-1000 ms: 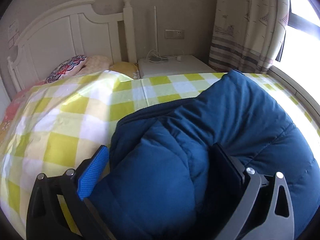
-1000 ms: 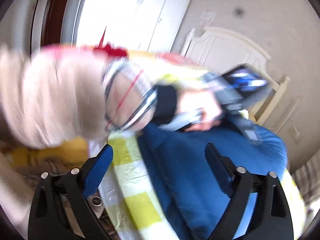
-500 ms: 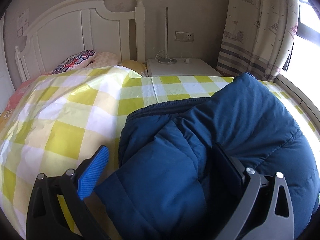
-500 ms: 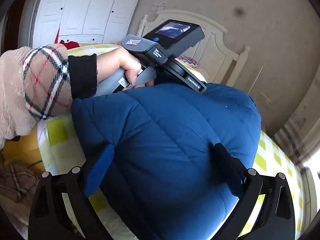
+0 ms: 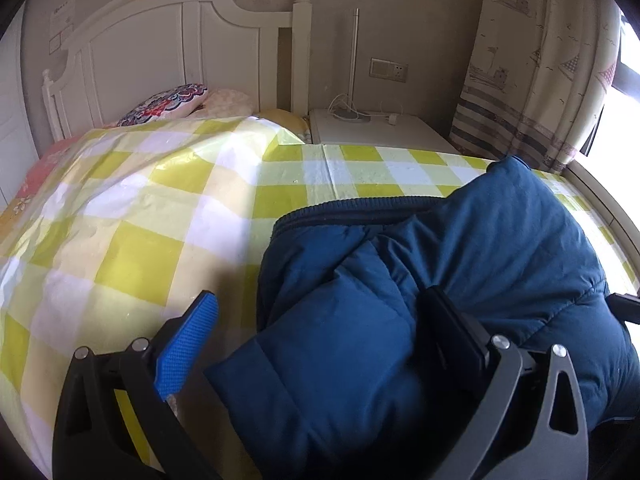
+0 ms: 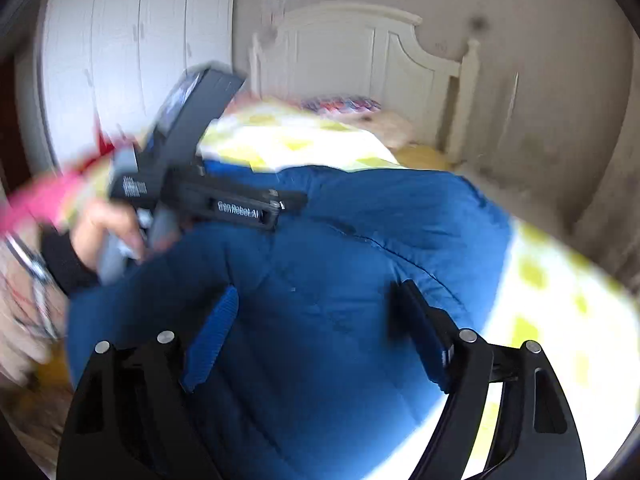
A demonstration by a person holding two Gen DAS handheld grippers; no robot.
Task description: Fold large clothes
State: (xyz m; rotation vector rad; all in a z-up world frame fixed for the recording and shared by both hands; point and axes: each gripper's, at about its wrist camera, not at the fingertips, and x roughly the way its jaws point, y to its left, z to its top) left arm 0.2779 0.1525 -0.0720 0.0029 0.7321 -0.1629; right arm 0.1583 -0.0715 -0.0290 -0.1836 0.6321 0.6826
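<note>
The bed (image 5: 120, 240) carries everything here. It is spread with a glossy yellow-and-white checked cover (image 5: 132, 216) that reaches up toward the white headboard (image 5: 160, 48). Taking the headboard as the landmark: right against its foot lie a patterned pillow (image 5: 168, 102), a pale peach cushion (image 5: 230, 100) beside it, and a yellow cushion (image 5: 282, 118) next to the headboard's post. Well away from the headboard, toward the window side of the bed, a padded dark-blue jacket (image 5: 460, 272) lies bunched directly on the checked cover, its ribbed edge turned toward the headboard. In the blurred right wrist view the jacket (image 6: 360, 260) covers most of the bed in front of the headboard (image 6: 360, 52).
</note>
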